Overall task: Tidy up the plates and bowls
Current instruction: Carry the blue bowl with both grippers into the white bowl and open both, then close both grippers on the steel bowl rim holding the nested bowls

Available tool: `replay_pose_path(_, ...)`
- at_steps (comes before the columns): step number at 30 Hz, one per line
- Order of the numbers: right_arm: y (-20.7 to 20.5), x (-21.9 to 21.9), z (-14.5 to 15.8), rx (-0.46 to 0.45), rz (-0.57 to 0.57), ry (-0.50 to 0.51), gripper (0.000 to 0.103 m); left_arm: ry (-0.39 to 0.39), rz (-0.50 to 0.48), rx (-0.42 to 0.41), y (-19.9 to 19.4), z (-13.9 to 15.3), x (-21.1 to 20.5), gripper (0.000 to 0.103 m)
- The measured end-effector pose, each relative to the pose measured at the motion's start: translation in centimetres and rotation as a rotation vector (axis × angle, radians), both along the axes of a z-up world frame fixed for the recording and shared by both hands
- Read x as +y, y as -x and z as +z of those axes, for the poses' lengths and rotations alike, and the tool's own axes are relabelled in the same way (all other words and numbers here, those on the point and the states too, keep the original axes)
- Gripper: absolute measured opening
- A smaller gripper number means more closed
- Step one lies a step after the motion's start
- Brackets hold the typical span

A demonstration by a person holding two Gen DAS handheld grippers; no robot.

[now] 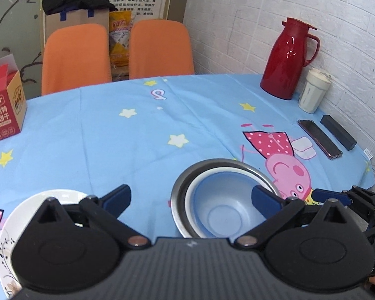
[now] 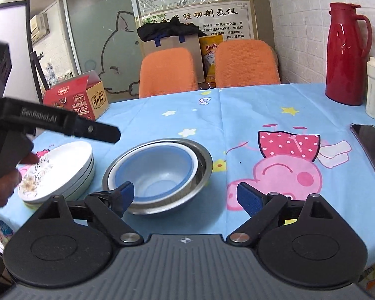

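A steel bowl [image 1: 181,192] sits on the blue cartoon tablecloth [image 1: 107,140] with a white bowl and a blue bowl [image 1: 222,207] nested inside it. My left gripper [image 1: 192,200] is open just above them, its right finger over the blue bowl's inside and its left finger over bare cloth. A stack of white floral plates [image 2: 62,165] lies to the left of the bowls [image 2: 157,172]; in the left wrist view the top plate [image 1: 20,215] shows at the lower left. My right gripper [image 2: 187,197] is open at the near side of the steel bowl, its left finger close to the rim.
A red thermos jug [image 1: 287,57], a white cup [image 1: 312,92], a phone [image 1: 320,138] and a dark box [image 1: 338,135] line the right edge by the brick wall. A red cardboard box [image 1: 5,107] stands at the left. Two orange chairs [image 1: 75,55] face the far side.
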State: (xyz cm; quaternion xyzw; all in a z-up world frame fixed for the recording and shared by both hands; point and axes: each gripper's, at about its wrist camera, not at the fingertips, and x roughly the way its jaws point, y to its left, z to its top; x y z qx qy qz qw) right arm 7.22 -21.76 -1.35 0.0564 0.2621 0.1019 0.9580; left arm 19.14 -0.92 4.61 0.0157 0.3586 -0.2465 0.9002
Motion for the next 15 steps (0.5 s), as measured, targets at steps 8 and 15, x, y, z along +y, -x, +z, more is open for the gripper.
replay_pose_path(8, -3.7, 1.2, -1.0, 0.041, -0.002, 0.018, 0.103, -0.06, -0.014, 0.104, -3.2, -2.5, -1.7, 0.102)
replay_pose_path(15, -5.5, 1.8, -2.4, 0.098, -0.003, 0.026, 0.103, -0.111, -0.024, 0.175, -5.7, -4.8, -2.9, 0.102)
